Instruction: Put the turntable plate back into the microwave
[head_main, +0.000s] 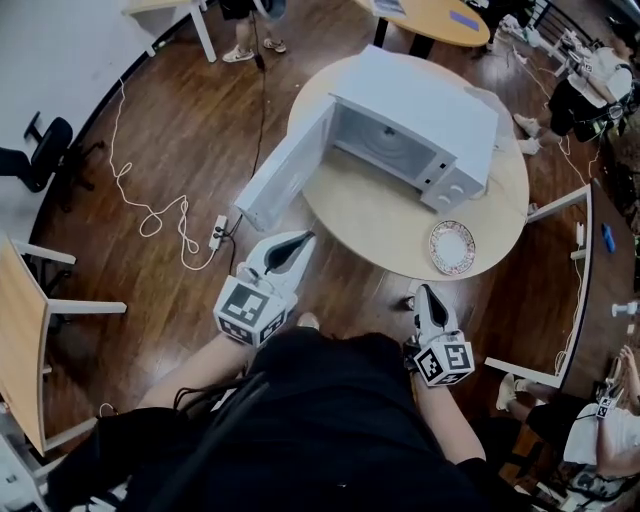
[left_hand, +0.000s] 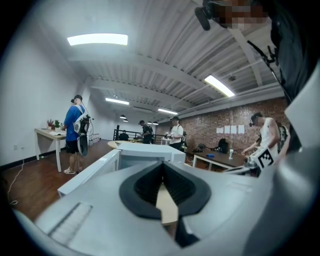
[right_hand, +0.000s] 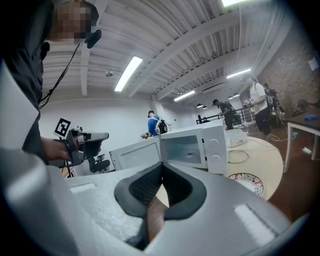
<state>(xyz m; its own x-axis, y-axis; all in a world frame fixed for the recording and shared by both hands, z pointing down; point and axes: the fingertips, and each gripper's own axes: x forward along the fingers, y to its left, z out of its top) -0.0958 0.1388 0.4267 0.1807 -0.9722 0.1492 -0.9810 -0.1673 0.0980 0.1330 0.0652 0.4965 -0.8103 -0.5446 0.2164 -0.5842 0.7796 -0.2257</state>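
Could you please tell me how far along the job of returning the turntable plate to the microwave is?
Done: the microwave has its door standing open. In hand: nothing; the left tool and right tool are both shut and empty, short of the table. Left: pick up the plate, which lies on the table beside the microwave, and set it inside.

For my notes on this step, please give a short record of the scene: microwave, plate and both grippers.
microwave: white, on round table, door open, no plate inside
turntable plate: patterned, lies on the table in front of the microwave's control panel
left gripper: shut, empty, short of the table
right gripper: shut, empty, nearer the plate
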